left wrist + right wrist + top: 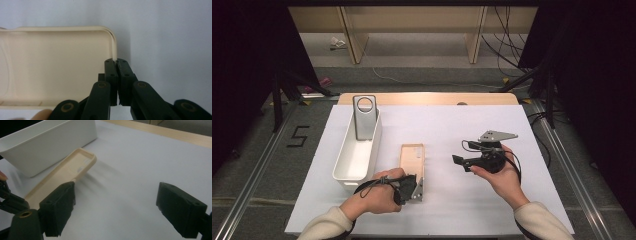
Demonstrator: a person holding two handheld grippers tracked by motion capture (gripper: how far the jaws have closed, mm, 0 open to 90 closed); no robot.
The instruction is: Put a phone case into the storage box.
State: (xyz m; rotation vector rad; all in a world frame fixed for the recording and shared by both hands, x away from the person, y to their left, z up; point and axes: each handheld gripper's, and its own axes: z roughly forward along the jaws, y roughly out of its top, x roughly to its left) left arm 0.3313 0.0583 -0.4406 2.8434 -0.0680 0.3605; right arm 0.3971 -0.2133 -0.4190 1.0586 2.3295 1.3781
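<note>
High view first: I see the cream, flat, rectangular plastic phone case (412,161) lying open side up on the white surface (452,125), just right of the long white plastic bin (358,150) in which a grey metal stand with a round hole (364,116) leans upright. The case's long axis runs away from me, near end to far end, roughly parallel to the bin. My left tool (411,187) sits at the near end of the case, and in the left gripper view its jaws are pressed together on the thin rim of the case (57,67) at a corner, so I hold it by its wall. My right tool (460,161) hovers off to the right of the case, apart from it, jaws spread wide and gripping nothing; in the right gripper view the case (62,175) lies ahead and to the left of those jaws, its far rounded end pointing toward the bin (47,147). The left hand is clearly the nearer one. I judge that the coming move turns on that: the case extends straight away from the left tool's pinch, so any lift would lever from the near corner.
</note>
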